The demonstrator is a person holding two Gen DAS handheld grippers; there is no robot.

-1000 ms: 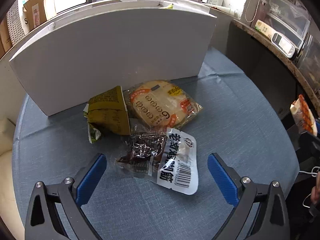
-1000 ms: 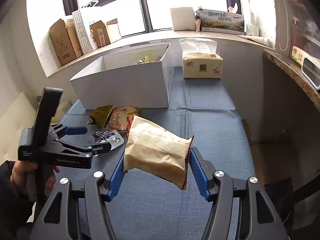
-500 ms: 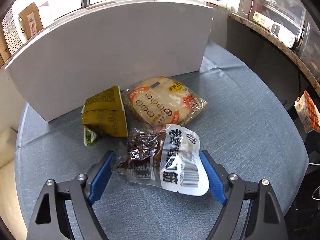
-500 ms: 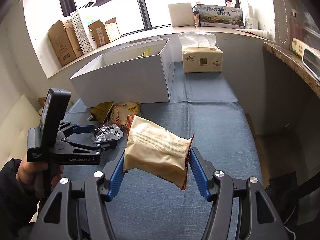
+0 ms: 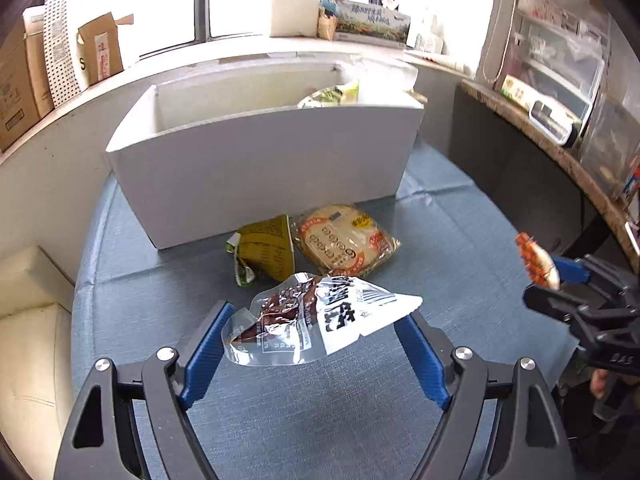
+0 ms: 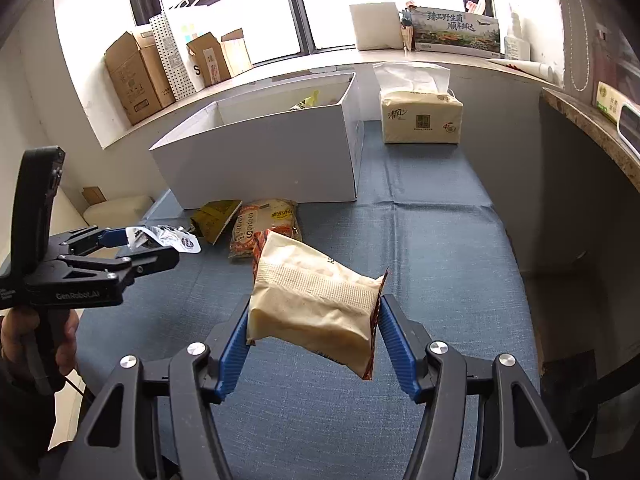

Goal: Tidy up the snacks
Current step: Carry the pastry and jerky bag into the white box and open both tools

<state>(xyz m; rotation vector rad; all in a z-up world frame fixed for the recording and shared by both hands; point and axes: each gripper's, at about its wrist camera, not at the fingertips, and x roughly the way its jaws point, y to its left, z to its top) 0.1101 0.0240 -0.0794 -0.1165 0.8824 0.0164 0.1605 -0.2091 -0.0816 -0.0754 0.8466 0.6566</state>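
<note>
My left gripper (image 5: 316, 324) is shut on a clear and white snack packet (image 5: 320, 320) with dark contents and holds it above the blue tablecloth. It also shows in the right wrist view (image 6: 160, 238). My right gripper (image 6: 314, 312) is shut on a tan snack bag (image 6: 312, 300) with a red edge, held in the air. An olive-green packet (image 5: 268, 254) and a round cracker pack (image 5: 344, 238) lie on the cloth in front of the white box (image 5: 260, 168). The box is open on top and holds a few snacks.
A tissue pack (image 6: 420, 116) stands right of the white box. Cardboard boxes (image 6: 136, 76) and other items line the window sill. A counter (image 6: 592, 136) runs along the right edge. A cream seat (image 5: 28, 360) lies at the left of the table.
My left gripper closed on the clear and white packet and lifted it off the cloth, tilting upward. My right gripper holds the tan bag much as before.
</note>
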